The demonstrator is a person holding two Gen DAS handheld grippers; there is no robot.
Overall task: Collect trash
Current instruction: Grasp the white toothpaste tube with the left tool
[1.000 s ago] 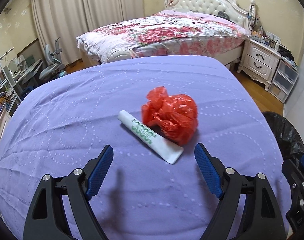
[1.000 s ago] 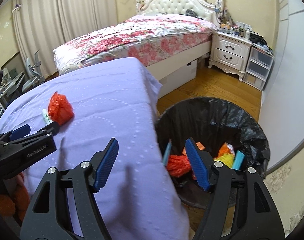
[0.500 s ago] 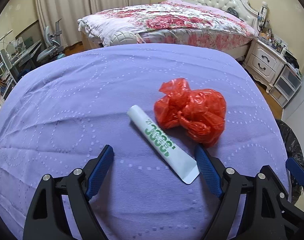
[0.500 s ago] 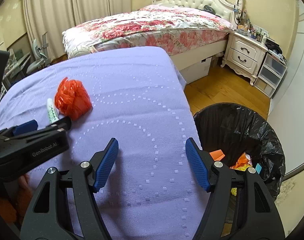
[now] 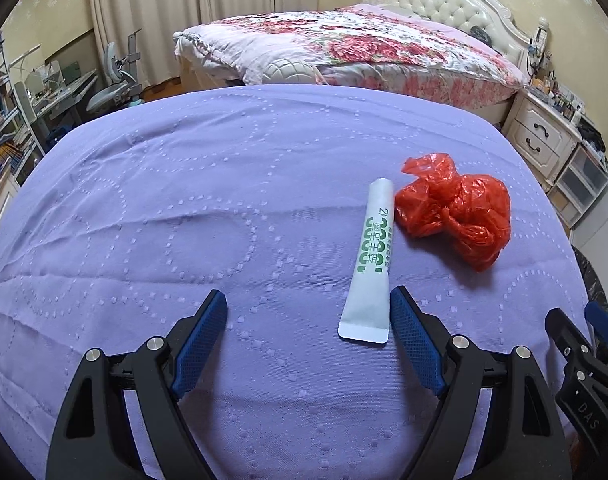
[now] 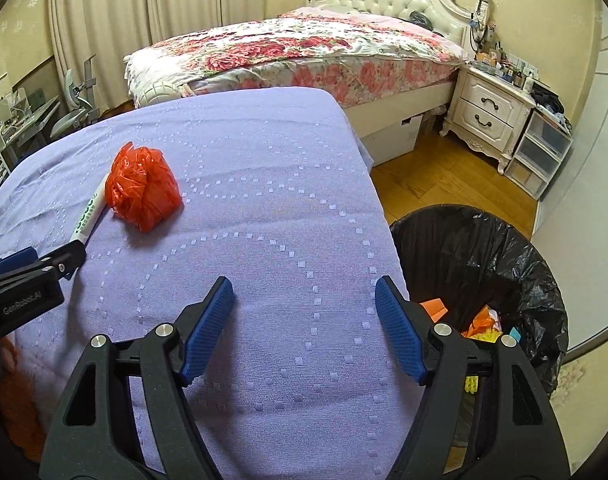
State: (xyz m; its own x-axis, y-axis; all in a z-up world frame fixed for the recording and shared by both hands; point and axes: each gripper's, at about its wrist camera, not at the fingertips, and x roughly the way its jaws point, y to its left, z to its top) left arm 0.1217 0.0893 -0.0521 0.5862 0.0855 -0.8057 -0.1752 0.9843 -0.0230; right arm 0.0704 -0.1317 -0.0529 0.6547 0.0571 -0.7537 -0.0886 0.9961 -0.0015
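A white tube with green print [image 5: 371, 256] lies on the purple tablecloth [image 5: 184, 208], with a crumpled red plastic bag [image 5: 457, 208] touching its right side. My left gripper [image 5: 307, 320] is open and empty; the tube's flat end lies just inside its right finger. In the right wrist view the bag [image 6: 142, 188] and tube [image 6: 88, 214] lie at the left, with the left gripper [image 6: 32, 268] just below them. My right gripper [image 6: 304, 312] is open and empty over the cloth near the table's right edge.
A bin with a black liner [image 6: 479, 276] stands on the wooden floor right of the table and holds orange and yellow trash. Beyond the table are a floral bed [image 6: 304, 48], a white nightstand [image 6: 491, 112] and desks [image 5: 44, 96] at the left.
The left gripper has closed in on the tube, which now lies at its right finger. The right gripper has swung left from over the bin to over the table.
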